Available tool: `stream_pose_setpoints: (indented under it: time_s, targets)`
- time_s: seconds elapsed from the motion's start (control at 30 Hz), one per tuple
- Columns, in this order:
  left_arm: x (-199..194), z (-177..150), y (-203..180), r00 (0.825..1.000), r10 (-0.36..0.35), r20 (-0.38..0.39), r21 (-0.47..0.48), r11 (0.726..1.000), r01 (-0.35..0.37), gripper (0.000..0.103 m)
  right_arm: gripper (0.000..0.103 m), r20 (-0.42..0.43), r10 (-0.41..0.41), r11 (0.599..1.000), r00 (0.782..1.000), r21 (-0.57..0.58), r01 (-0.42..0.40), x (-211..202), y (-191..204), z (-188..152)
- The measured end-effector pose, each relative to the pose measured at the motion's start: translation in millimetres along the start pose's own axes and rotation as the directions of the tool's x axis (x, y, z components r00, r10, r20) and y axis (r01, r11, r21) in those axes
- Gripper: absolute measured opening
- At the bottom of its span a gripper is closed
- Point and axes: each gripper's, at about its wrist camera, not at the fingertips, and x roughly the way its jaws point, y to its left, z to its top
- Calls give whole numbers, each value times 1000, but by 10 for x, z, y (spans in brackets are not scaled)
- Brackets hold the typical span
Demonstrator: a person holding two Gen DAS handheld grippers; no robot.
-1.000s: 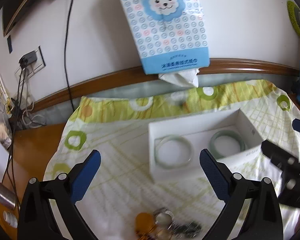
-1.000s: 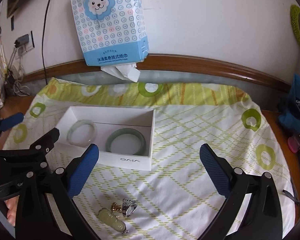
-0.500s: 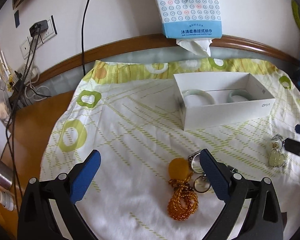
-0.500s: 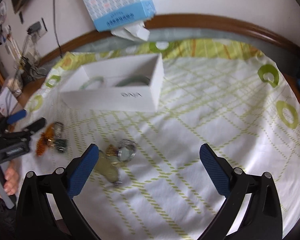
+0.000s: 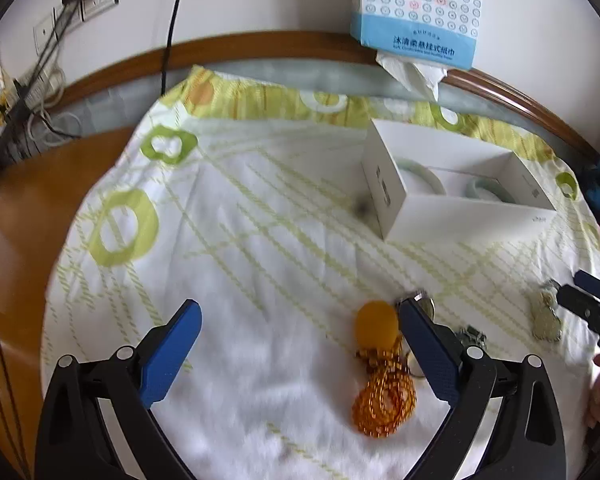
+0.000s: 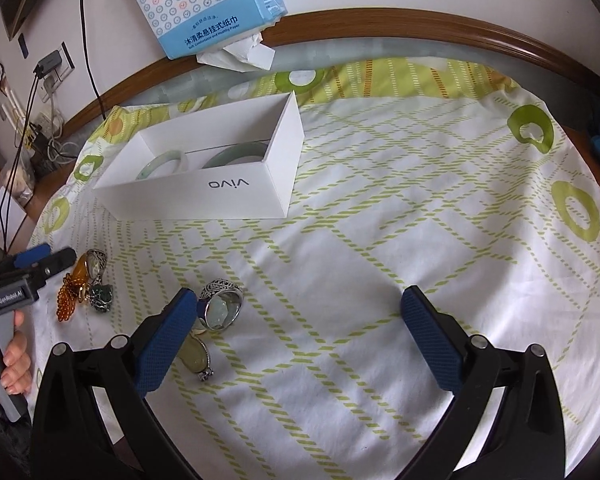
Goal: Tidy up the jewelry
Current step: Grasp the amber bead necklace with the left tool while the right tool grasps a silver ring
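The jewelry lies in two small clusters on the cloth in front of the white vivo box (image 6: 204, 176), which holds two pale green jade bangles (image 6: 162, 164): an amber bead necklace (image 5: 384, 396) with rings beside it, and a silver ring (image 6: 222, 306) next to a pale oval pendant (image 6: 196, 354). The left gripper (image 5: 298, 354) hovers low over the necklace, fingers spread wide and empty; the right gripper (image 6: 300, 338) hangs over the ring and pendant, likewise wide apart (its left finger just covers the pendant's edge). Half a second ago both sat slightly farther back; each has edged closer to its cluster. A green-patterned cloth (image 6: 380, 240) covers the wooden tabletop (image 5: 28, 208), and a blue tissue pack (image 6: 204, 4) hangs on the white wall.
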Motion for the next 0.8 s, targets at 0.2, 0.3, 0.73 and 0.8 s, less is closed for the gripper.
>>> stream_pose_setpoints:
  time_s: [0.2, 0.3, 0.73, 0.8]
  targets:
    - [9, -142, -36, 993, -99, -61, 50, 994, 102, 97, 98, 21, 47, 998, 999, 37, -48, -29, -69, -8]
    - [57, -128, -37, 998, 43, -47, 75, 996, -40, 98, 98, 19, 43, 998, 999, 34, -44, -32, -68, -10]
    - [74, 16, 212, 999, 8, -34, -20, 1000, -9, 72, 98, 0, -13, 1000, 1000, -6, 13, 4, 28, -8]
    - [87, 10, 115, 999, 40, -27, 29, 999, -39, 60, 98, -5, -17, 1000, 1000, -16, 17, 3, 39, -9]
